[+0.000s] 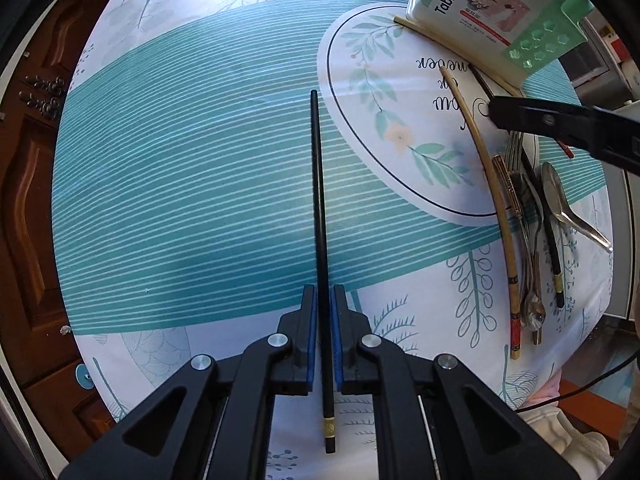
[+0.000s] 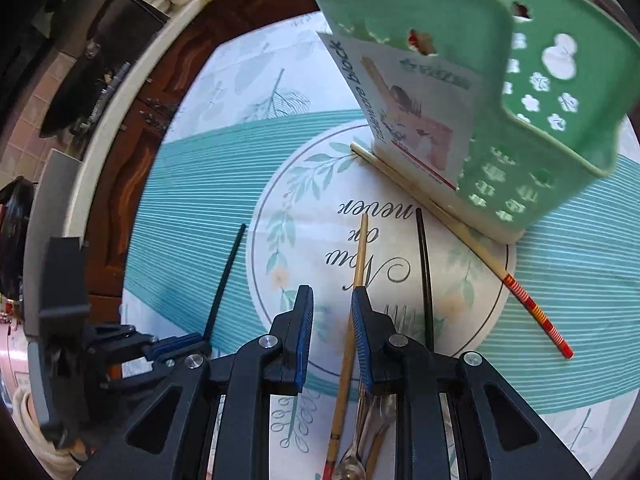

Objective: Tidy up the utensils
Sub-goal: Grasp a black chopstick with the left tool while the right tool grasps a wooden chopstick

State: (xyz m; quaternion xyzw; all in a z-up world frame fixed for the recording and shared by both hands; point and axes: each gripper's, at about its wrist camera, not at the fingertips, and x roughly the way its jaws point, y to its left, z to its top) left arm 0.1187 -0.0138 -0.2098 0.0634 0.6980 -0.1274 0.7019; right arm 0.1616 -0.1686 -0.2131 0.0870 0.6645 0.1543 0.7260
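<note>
Left gripper (image 1: pixel 324 300) pinching a black chopstick (image 1: pixel 320 216); right gripper (image 2: pixel 332 304) hanging part-spread over the utensil pile.

The black chopstick is pointing away over the teal-striped tablecloth (image 1: pixel 192 168), clamped between the blue pads. The right gripper's jaws are gripping nothing, with a bamboo chopstick (image 2: pixel 360 264) lying on the cloth below them; the green tableware holder (image 2: pixel 500 112) is standing at the far right, forks and spoons (image 1: pixel 532 240) lying near right.

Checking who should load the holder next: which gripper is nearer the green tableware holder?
Right. The right gripper hovers over the printed circle just short of the green tableware holder. The left gripper, shut on a black chopstick, is farther off over the teal stripes.
</note>
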